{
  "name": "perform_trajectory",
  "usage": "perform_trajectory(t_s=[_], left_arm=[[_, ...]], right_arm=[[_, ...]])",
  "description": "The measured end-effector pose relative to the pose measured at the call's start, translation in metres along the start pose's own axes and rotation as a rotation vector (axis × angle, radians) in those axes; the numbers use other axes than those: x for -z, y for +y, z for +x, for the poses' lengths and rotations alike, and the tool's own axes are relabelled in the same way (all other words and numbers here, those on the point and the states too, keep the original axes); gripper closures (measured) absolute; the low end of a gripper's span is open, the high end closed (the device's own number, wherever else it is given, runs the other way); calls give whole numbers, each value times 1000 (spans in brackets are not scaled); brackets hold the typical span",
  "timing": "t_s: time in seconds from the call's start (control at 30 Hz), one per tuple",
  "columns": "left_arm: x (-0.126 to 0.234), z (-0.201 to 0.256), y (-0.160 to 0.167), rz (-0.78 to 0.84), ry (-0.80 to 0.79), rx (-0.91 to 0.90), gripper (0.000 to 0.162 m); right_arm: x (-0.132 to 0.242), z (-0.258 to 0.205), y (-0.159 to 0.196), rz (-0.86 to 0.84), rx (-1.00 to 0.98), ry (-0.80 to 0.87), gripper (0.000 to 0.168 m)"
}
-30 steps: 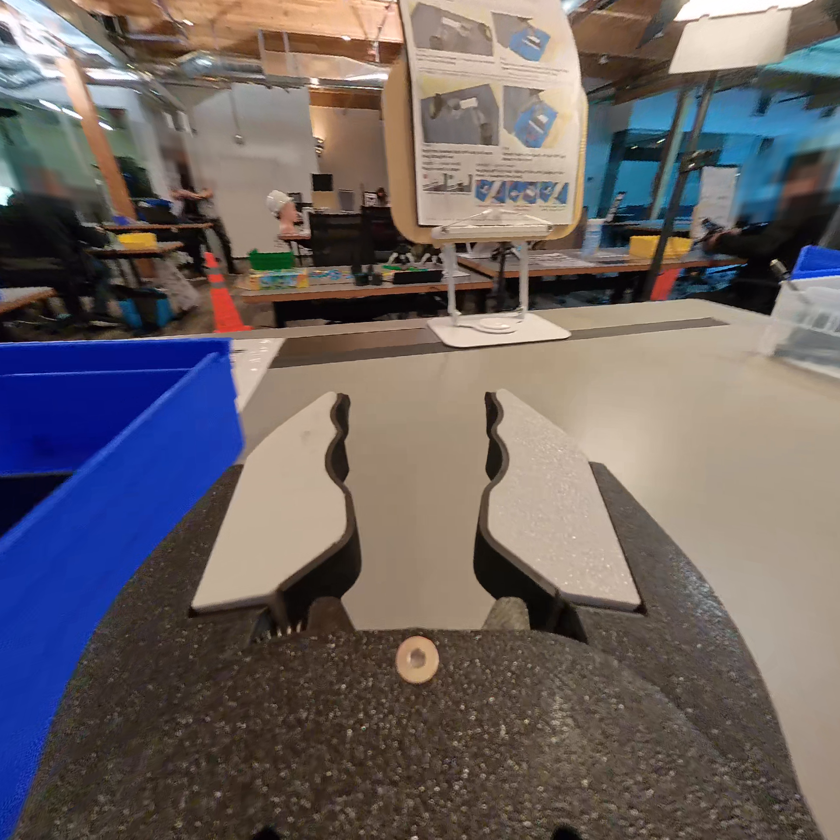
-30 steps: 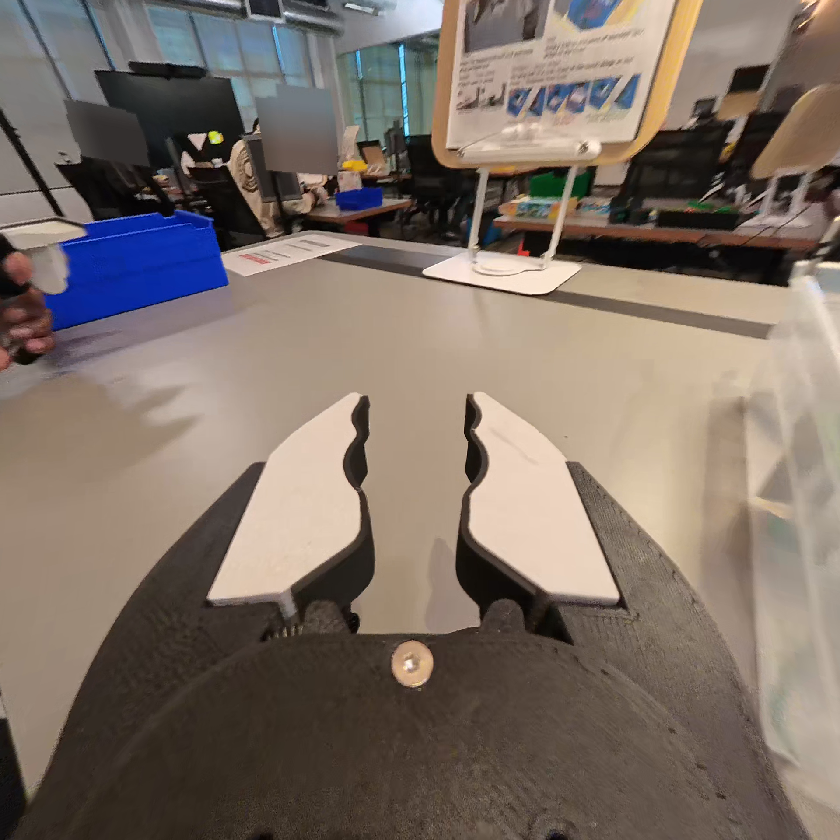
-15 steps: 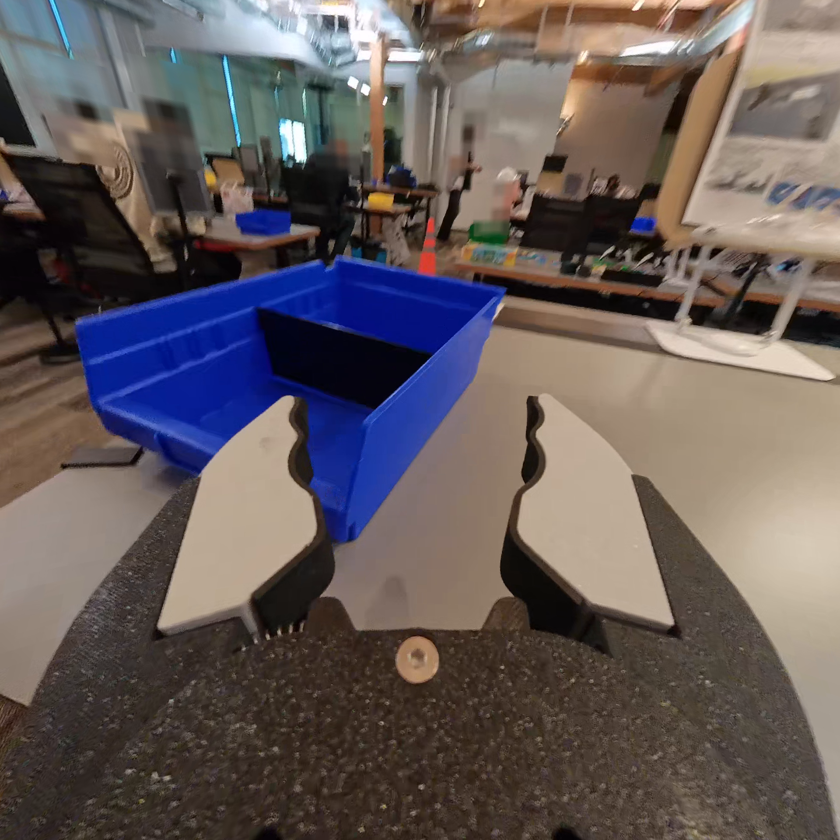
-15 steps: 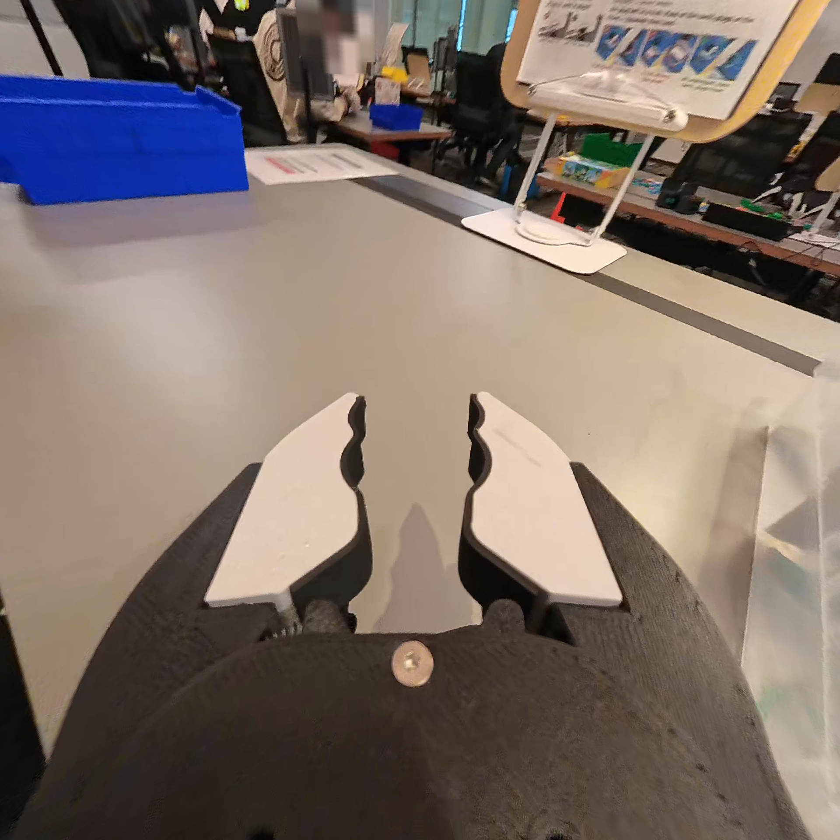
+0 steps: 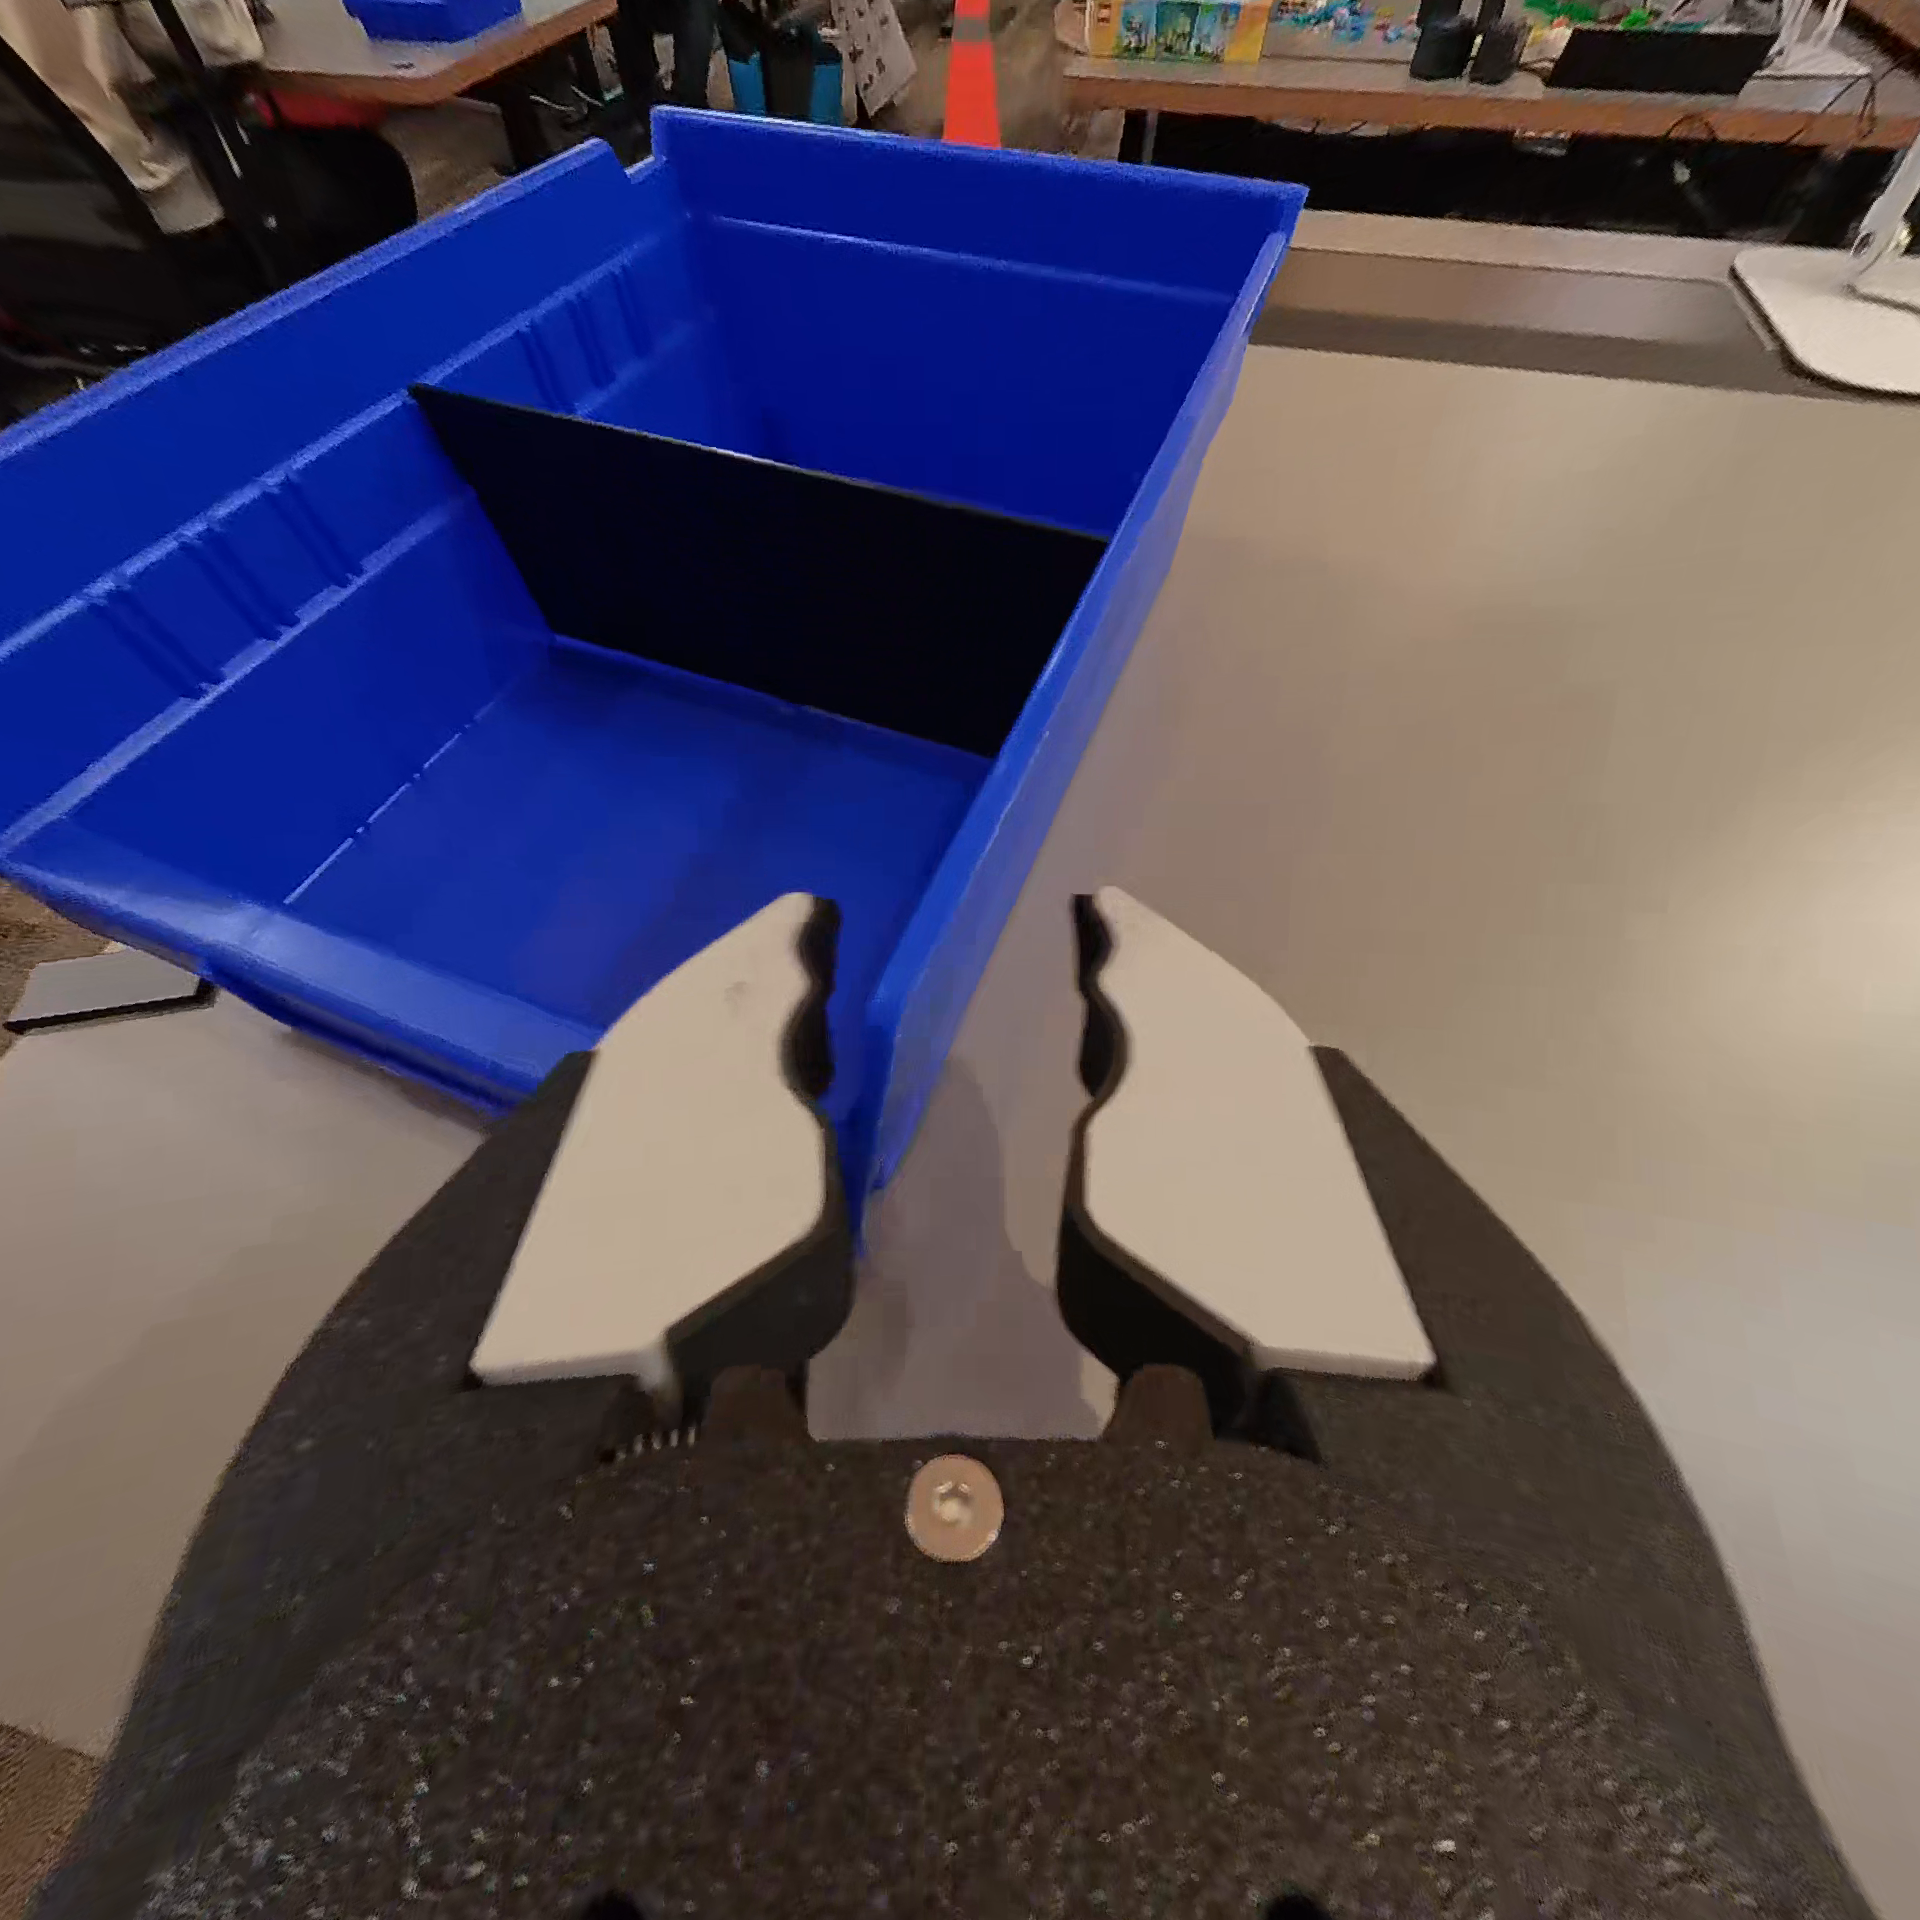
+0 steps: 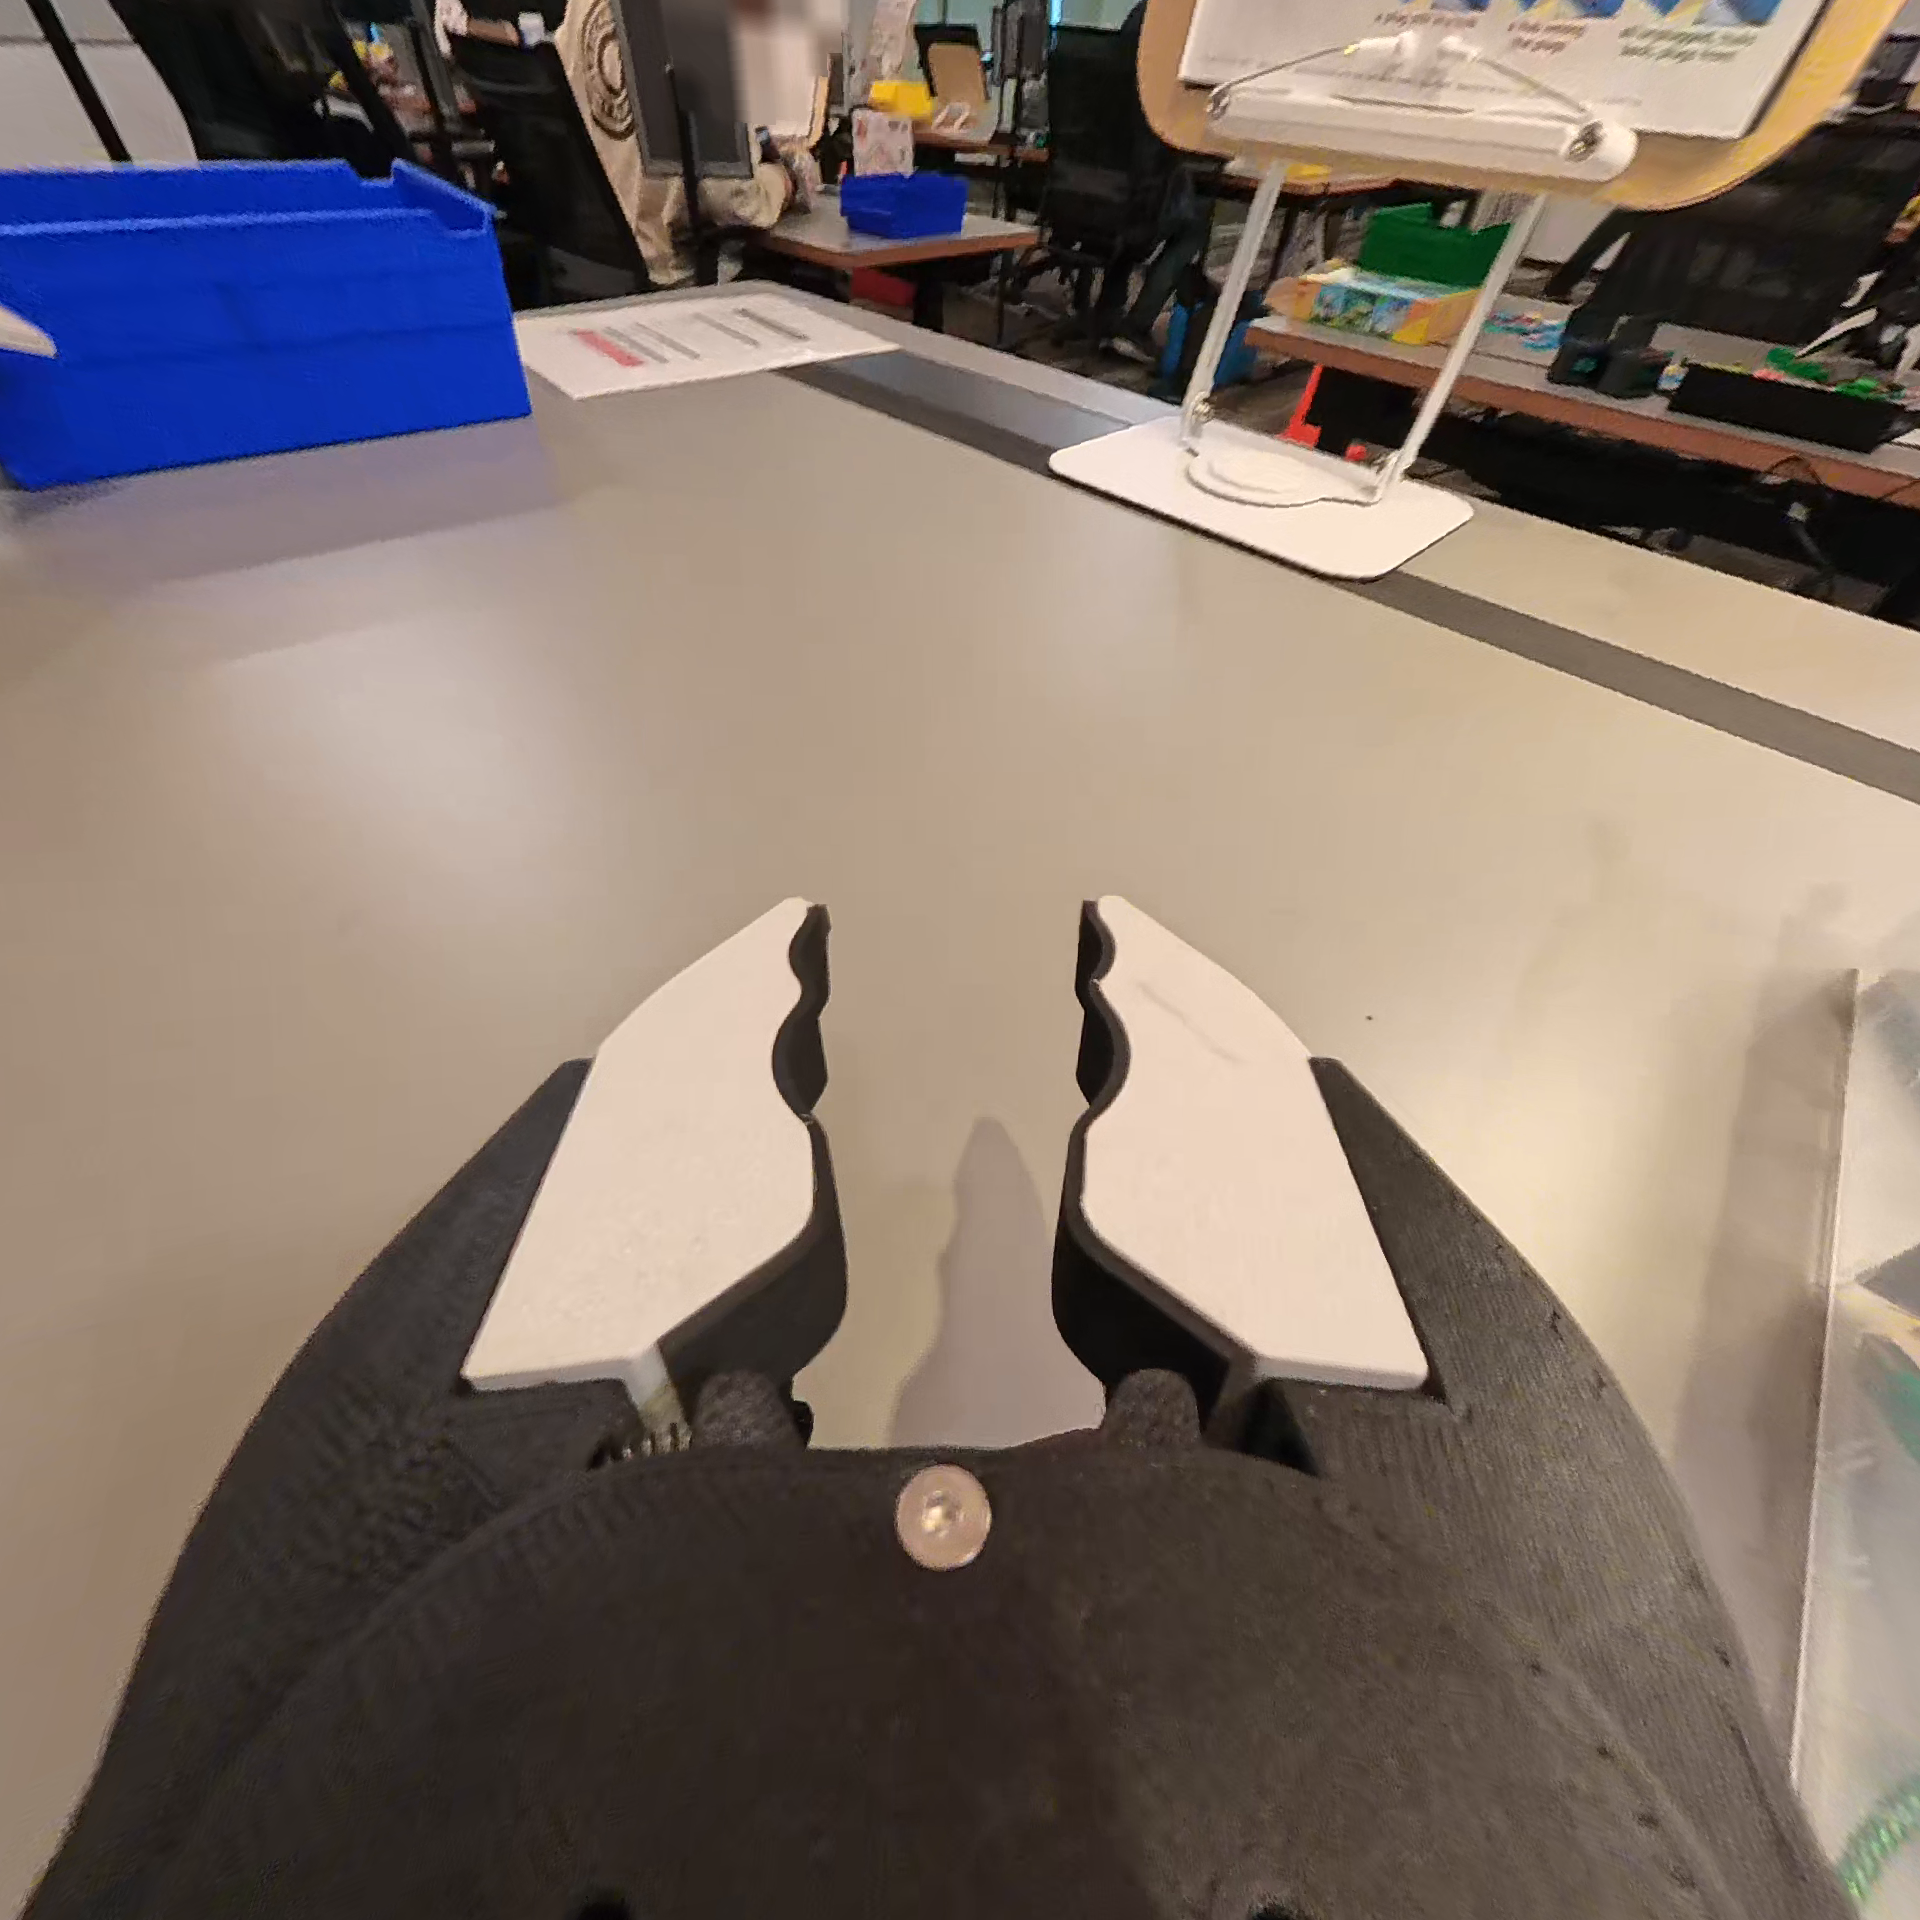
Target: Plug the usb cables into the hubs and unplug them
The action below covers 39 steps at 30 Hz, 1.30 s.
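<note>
No usb cable or hub shows in either view. My left gripper [image 5: 951,914] is open and empty, just above the near right corner of a blue bin [image 5: 1049,665] with a black divider [image 5: 769,603] across it; both compartments look empty. My right gripper [image 6: 954,914] is open and empty, low over the bare grey table [image 6: 727,727]. The blue bin also shows in the right wrist view [image 6: 249,322] at the far left. A tip of the other gripper pokes in at the left edge in front of the bin.
A white stand [image 6: 1278,499] holding an instruction board stands at the table's far edge, also in the left wrist view [image 5: 1839,332]. A printed sheet [image 6: 696,338] lies beside the bin. A clear plastic container [image 6: 1870,1351] is at my right. Desks, chairs and people fill the room behind. About 60 cm separates my left fingertips from my right.
My left gripper swung left from facing the stand and tipped down over the blue bin's near corner. My right gripper turned slightly left and tipped down. Both stayed open.
</note>
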<state>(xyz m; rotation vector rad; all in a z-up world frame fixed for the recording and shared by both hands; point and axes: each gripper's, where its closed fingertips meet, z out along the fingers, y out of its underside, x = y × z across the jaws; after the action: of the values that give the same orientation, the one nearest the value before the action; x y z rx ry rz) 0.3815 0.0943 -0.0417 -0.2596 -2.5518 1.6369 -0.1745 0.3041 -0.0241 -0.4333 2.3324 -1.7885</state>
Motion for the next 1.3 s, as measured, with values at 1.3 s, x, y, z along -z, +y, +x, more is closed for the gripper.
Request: perform_trajectory(t_s=[1.3], left_arm=[[105,79,13,145,670,-407,159]], right_arm=[[113,127,34,-52,-146,553,164]])
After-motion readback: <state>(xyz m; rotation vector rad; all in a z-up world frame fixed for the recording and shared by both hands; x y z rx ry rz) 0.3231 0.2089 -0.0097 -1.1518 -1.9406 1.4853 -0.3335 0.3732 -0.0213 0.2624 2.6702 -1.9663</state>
